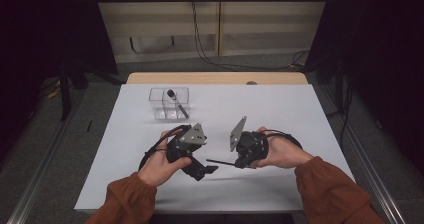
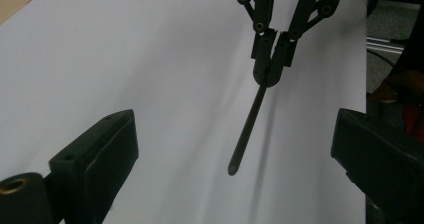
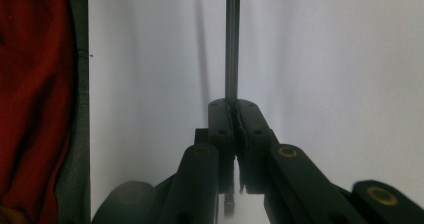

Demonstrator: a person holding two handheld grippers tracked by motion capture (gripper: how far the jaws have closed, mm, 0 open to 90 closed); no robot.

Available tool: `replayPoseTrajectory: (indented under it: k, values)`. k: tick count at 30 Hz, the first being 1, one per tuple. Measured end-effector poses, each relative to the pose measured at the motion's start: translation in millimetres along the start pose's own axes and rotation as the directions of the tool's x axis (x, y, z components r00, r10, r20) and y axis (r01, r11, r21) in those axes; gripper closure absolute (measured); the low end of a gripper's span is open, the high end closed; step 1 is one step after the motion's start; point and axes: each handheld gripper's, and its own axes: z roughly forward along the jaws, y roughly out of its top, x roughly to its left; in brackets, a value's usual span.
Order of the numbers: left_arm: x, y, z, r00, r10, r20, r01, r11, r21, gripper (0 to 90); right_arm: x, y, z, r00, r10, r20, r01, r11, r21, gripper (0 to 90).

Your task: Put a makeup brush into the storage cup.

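My right gripper [image 1: 237, 163] is shut on one end of a thin black rod [image 1: 220, 161], which sticks out to the left just above the white table [image 1: 280, 109]. In the right gripper view the jaws [image 3: 234, 106] meet around the rod [image 3: 232, 44], which runs straight up the frame. My left gripper [image 1: 206, 171] stands open just left of the rod's free end. In the left gripper view its wide-set jaws [image 2: 234, 144] frame the rod [image 2: 247, 129] and the right gripper [image 2: 270, 74] holding it. The rod's tip lies between the open jaws, touching neither.
A clear plastic box [image 1: 169, 104] stands at the back left of the table with a black-tipped stick [image 1: 176, 103] leaning inside. A wooden strip [image 1: 215, 78] borders the far edge. Orange-brown sleeves [image 1: 330, 189] come in from the bottom. Dark curtains flank both sides.
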Motion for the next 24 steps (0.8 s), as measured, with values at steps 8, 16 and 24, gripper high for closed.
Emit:
replayPoseTrajectory:
  k: [8, 16, 24]
  values:
    - [4.7, 1.6, 10.2, 0.9991, -0.012, 0.041, 0.007, 0.9929, 0.119, 4.9, -0.3, 2.4, 0.2, 0.9998, -0.017, -0.008, 0.017, 0.999, 0.028, 86.8]
    - [10.2, -0.2, 15.8, 0.9981, -0.015, 0.061, 0.005, 0.9872, 0.159, 5.1, -0.5, 3.6, 0.9, 0.9997, -0.017, -0.018, 0.018, 0.998, 0.066, 86.8]
    - [13.3, -4.7, 22.0, 0.9923, 0.002, 0.124, -0.031, 0.971, 0.237, 7.5, -0.2, 6.9, 3.7, 0.9992, -0.032, -0.026, 0.034, 0.996, 0.084, 86.8]
